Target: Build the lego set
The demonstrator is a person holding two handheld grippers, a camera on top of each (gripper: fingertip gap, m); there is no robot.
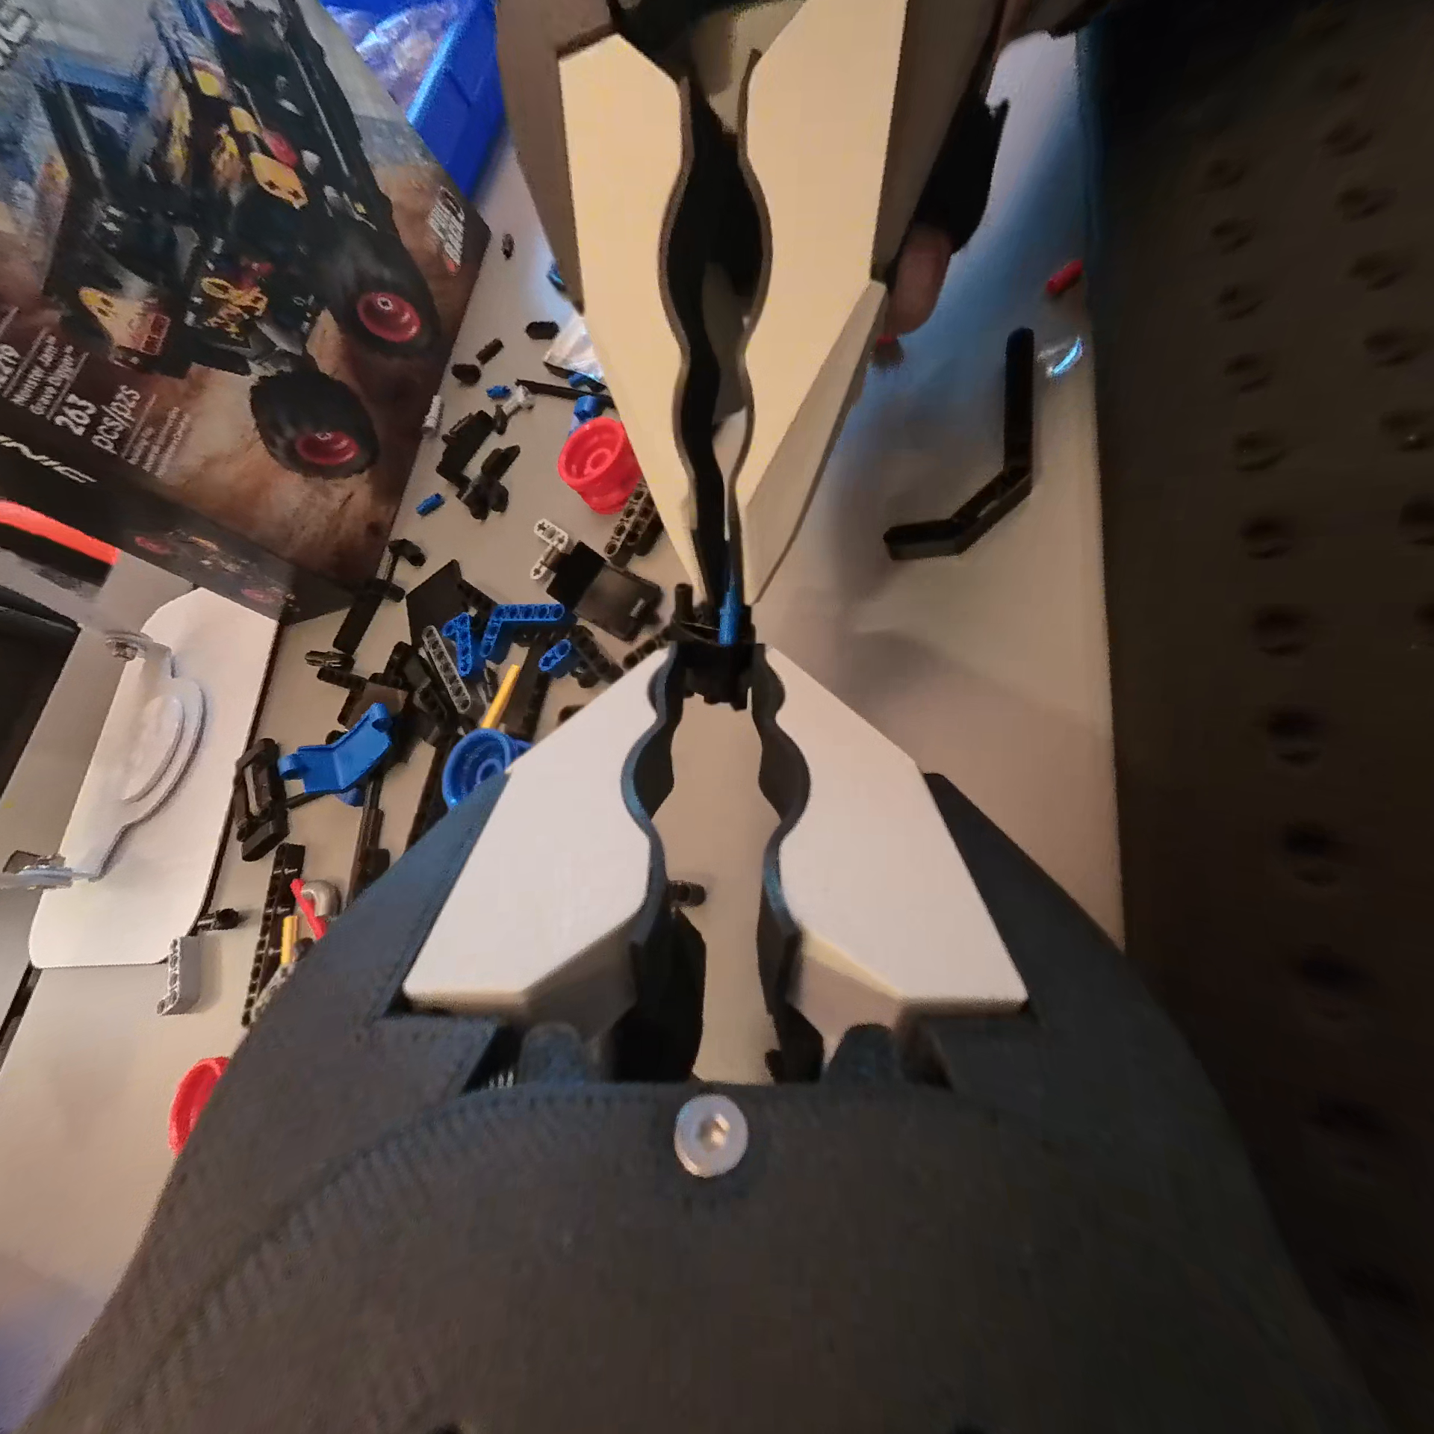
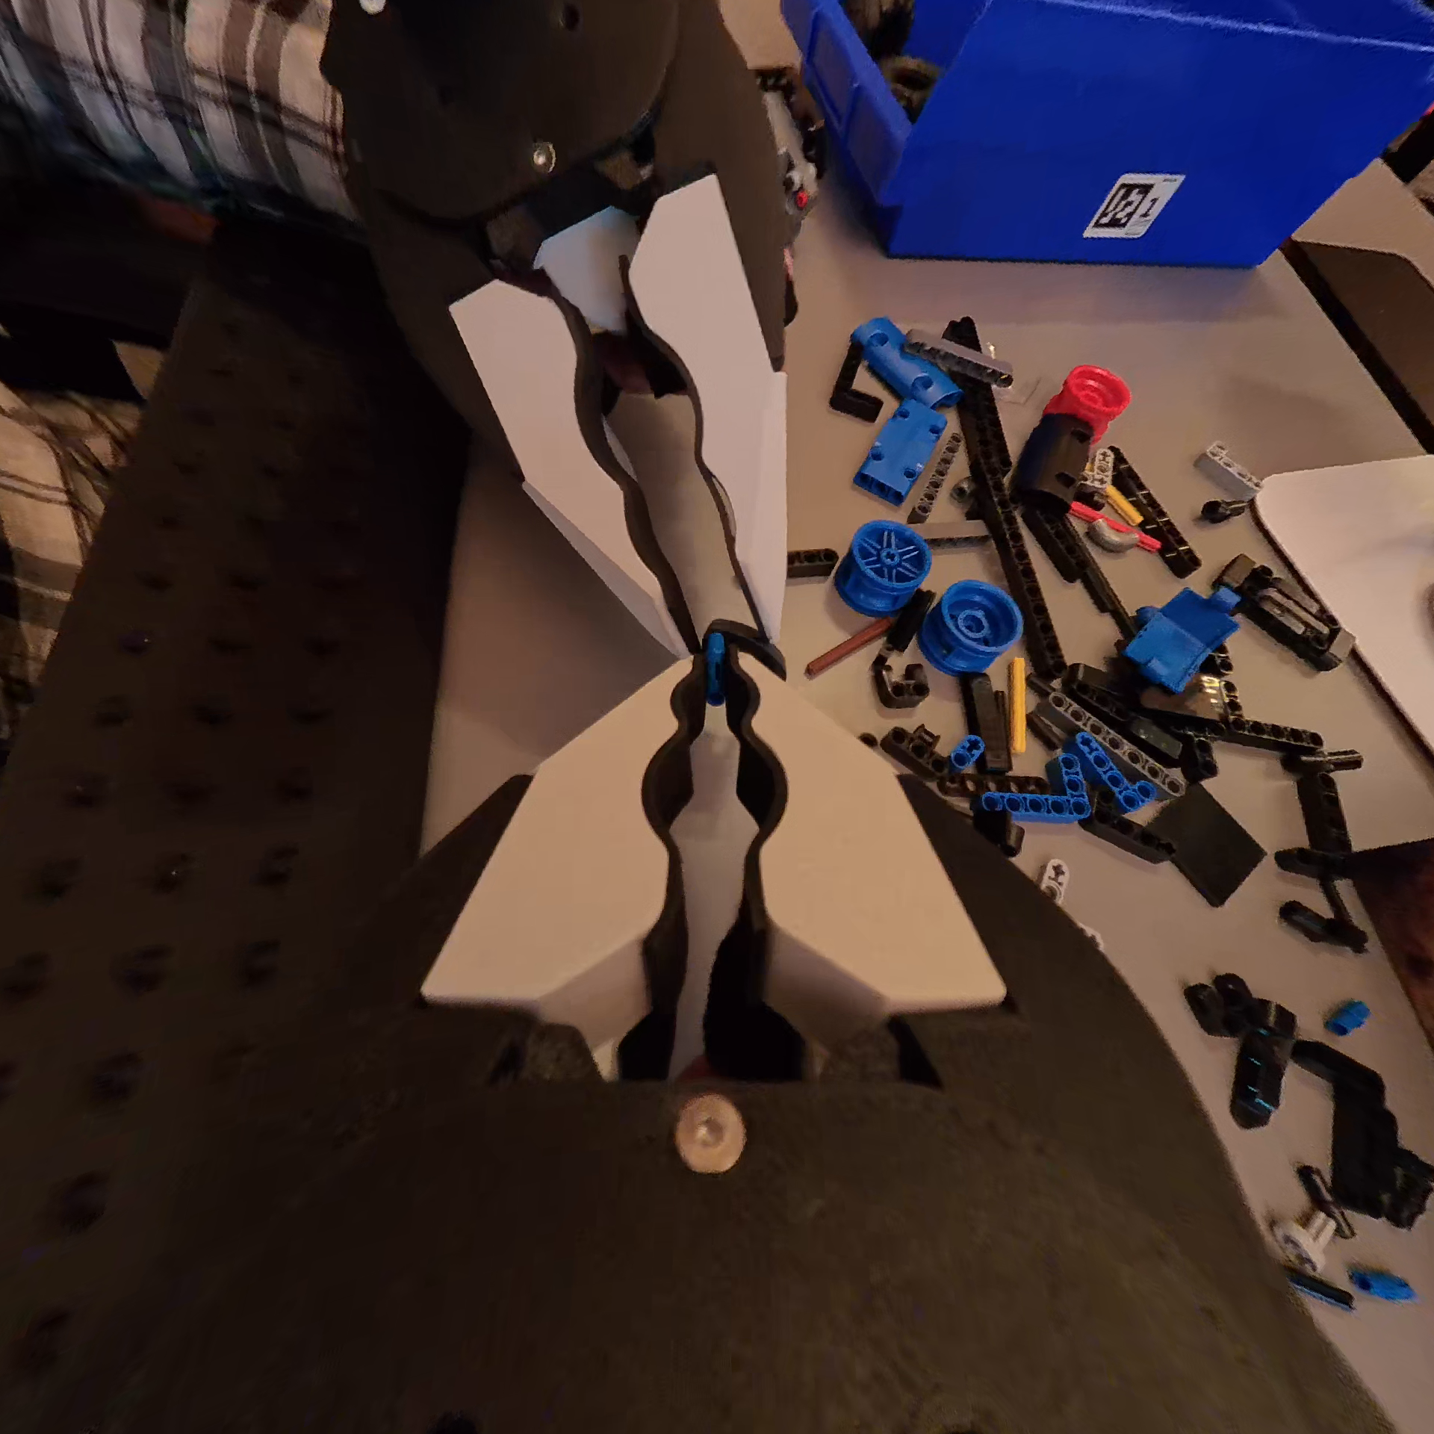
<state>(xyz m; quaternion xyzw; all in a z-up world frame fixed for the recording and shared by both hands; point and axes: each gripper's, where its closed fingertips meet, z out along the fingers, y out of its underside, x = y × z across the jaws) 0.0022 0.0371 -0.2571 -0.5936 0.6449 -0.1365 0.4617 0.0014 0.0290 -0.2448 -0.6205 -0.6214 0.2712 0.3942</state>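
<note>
The two grippers meet tip to tip above the grey table. My left gripper [image 1: 710, 675] is shut on a small black lego piece [image 1: 702, 659]. My right gripper [image 2: 714, 687] is shut on a blue pin [image 2: 714, 666]. In the left wrist view the right gripper [image 1: 725, 594] comes down from the top, and the blue pin [image 1: 729, 617] touches the black piece. In the right wrist view the left gripper [image 2: 725, 625] comes from above with the black piece [image 2: 759, 650] against the pin. How far the pin sits in the piece is hidden.
A pile of loose black, blue and yellow lego parts [image 2: 1086, 737] lies on the table with blue wheel hubs [image 2: 884, 566] and a red hub [image 1: 594, 465]. The set's box [image 1: 194, 271], a blue bin [image 2: 1125, 116], a white card [image 1: 140, 776] and a black angled beam [image 1: 1001, 465] surround it. A dark perforated surface [image 1: 1280, 698] borders the table. Less than 4 cm separates the two grippers' tips.
</note>
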